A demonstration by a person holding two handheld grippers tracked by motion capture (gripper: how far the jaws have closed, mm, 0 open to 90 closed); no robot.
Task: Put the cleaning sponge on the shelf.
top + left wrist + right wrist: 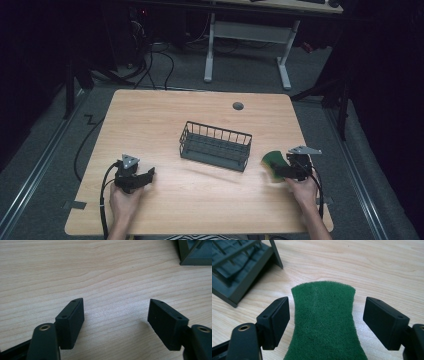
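A green scouring sponge (pixel 273 161) lies flat on the wooden table (pixel 200 200) at the right. My right gripper (pixel 280 172) stands open around the sponge (pixel 324 322), with a small gap on each side between the pads and its edges. A dark wire basket (pixel 214 131) stands empty in the middle of the table, just left of the sponge. At the left, my left gripper (pixel 149 176) rests low over the bare wood, open, with nothing between its pads (pixel 71 322).
The basket's corner (pixel 195 255) shows at the top right of the left gripper view, and its side (pixel 237 270) at the top left of the right gripper view. A grey cable grommet (pixel 238 106) sits near the far edge. A white-legged desk (pixel 250 30) stands beyond.
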